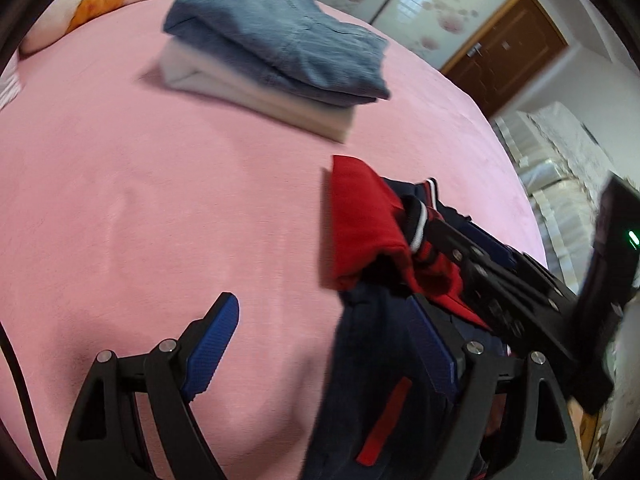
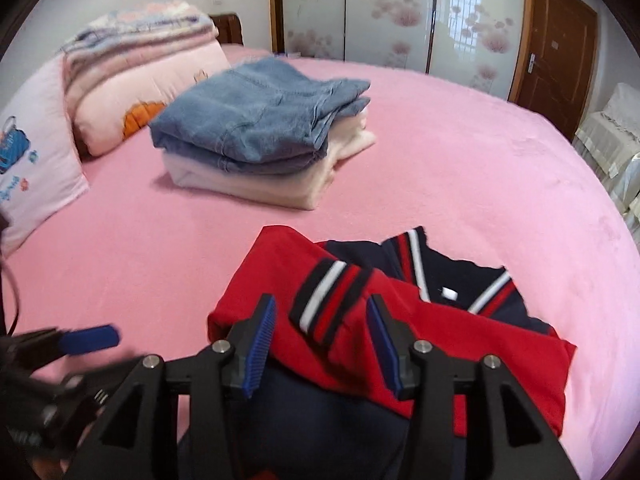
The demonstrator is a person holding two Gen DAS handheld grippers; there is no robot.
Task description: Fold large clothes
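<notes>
A red and navy jacket [image 2: 400, 320] with striped cuffs lies partly folded on the pink bed [image 2: 480, 180]. My right gripper [image 2: 320, 340] is open just above its red sleeve, fingers either side of the striped cuff. My left gripper [image 1: 328, 344] is open at the jacket's left edge [image 1: 360, 220]; its right finger [image 1: 432, 344] lies against the navy cloth, its left finger [image 1: 216, 340] over bare sheet. The left gripper also shows in the right wrist view [image 2: 88, 338]. The right gripper shows in the left wrist view [image 1: 480, 256] on the jacket.
A stack of folded jeans [image 2: 260, 120] on a folded white garment [image 2: 256, 184] sits mid-bed. Pillows and a folded quilt [image 2: 132, 80] lie at the head. Wardrobe doors [image 2: 384, 12] and a brown door [image 2: 556, 48] stand beyond; a covered sofa [image 2: 608, 140] stands right.
</notes>
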